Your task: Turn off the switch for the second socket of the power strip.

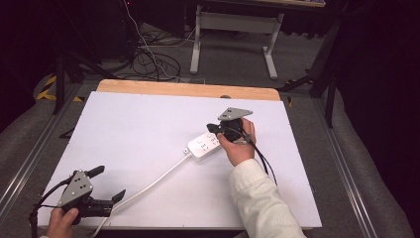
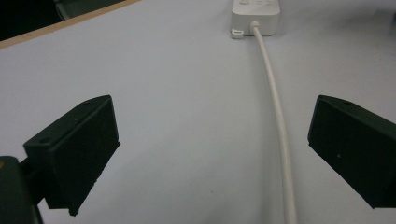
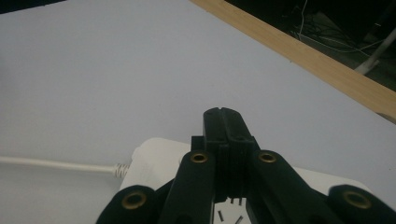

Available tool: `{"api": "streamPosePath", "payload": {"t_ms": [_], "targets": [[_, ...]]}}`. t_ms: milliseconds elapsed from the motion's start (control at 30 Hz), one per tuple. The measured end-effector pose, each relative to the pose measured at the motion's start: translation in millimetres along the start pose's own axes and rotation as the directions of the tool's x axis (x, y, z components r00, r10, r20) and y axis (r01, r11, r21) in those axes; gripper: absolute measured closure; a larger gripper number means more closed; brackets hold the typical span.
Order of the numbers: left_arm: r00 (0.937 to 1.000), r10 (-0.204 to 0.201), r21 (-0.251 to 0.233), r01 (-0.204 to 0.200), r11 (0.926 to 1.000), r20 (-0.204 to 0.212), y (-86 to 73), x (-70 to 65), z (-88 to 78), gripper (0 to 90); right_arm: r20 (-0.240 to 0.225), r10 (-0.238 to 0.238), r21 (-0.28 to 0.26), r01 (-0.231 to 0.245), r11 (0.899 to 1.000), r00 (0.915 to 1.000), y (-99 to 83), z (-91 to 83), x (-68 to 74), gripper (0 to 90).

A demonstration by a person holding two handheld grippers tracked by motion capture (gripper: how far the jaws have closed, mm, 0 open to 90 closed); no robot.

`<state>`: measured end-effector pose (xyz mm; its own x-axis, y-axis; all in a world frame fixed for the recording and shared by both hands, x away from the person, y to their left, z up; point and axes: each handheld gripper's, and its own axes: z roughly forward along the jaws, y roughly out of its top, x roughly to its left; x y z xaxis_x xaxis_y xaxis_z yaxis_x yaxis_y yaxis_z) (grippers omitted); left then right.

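A person sat at a desk (image 1: 148,124) covered by a white sheet, with a strip of bare wood along its far edge; each hand held a black two-jaw tool.

In the high view, a white power strip (image 1: 203,145) lay just right of the desk's middle, angled so that its far end pointed toward two o'clock; its white cable (image 1: 148,188) left the near end and ran toward seven o'clock, down to the desk's front edge.

The right tool (image 1: 214,127) hung over the far end of the power strip, at about twelve o'clock from the person's right hand (image 1: 237,146); its jaws were pressed fully together, with nothing visible between them; in the right gripper view the closed jaws rose from six o'clock to the middle of the frame, with the power strip (image 3: 154,163) beneath them and its cable (image 3: 56,164) leading off toward nine o'clock; whether the tips touched the strip could not be told. A pale sleeve (image 1: 257,198) covered the right forearm.

The left tool (image 1: 111,183) rested low at the desk's front left corner, near seven o'clock of the high view, held by the left hand (image 1: 62,220); its jaws stood wide apart and held nothing; in the left gripper view the cable (image 2: 280,130) ran between the jaws, nearer the right one and clear of both, up to the power strip (image 2: 257,16) at one o'clock.

The two tools were well apart.
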<state>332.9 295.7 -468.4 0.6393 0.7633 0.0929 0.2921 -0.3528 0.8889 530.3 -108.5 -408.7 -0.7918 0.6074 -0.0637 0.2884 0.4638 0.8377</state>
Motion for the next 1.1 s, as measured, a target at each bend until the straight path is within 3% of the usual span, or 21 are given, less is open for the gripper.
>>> {"api": "streamPosePath", "payload": {"t_ms": [133,300,700,1100], "targets": [[1.0000,-0.004,-0.001,0.004,1.0000,0.000,-0.2,0.2,0.0,2.4,0.000,-0.005,-0.006,0.005,1.000,1.0000,1.6,-3.9,3.2,69.4],[1.0000,0.000,-0.001,0.000,1.0000,-0.001,-0.1,-0.1,-0.6,2.4,-0.009,-0.001,-0.013,0.001,1.000,1.0000,2.6,-12.8,5.8,59.6],[1.0000,-0.001,0.000,0.001,1.0000,-0.002,-0.1,-0.2,-0.4,2.4,-0.030,-0.014,-0.035,0.013,0.999,0.9995,1.4,-44.9,13.3,43.8],[1.0000,-0.002,0.001,0.002,1.0000,-0.004,0.0,-0.8,-0.3,2.4,-0.026,0.014,-0.056,-0.016,0.998,0.9996,-22.4,-83.4,15.1,31.3]]}}
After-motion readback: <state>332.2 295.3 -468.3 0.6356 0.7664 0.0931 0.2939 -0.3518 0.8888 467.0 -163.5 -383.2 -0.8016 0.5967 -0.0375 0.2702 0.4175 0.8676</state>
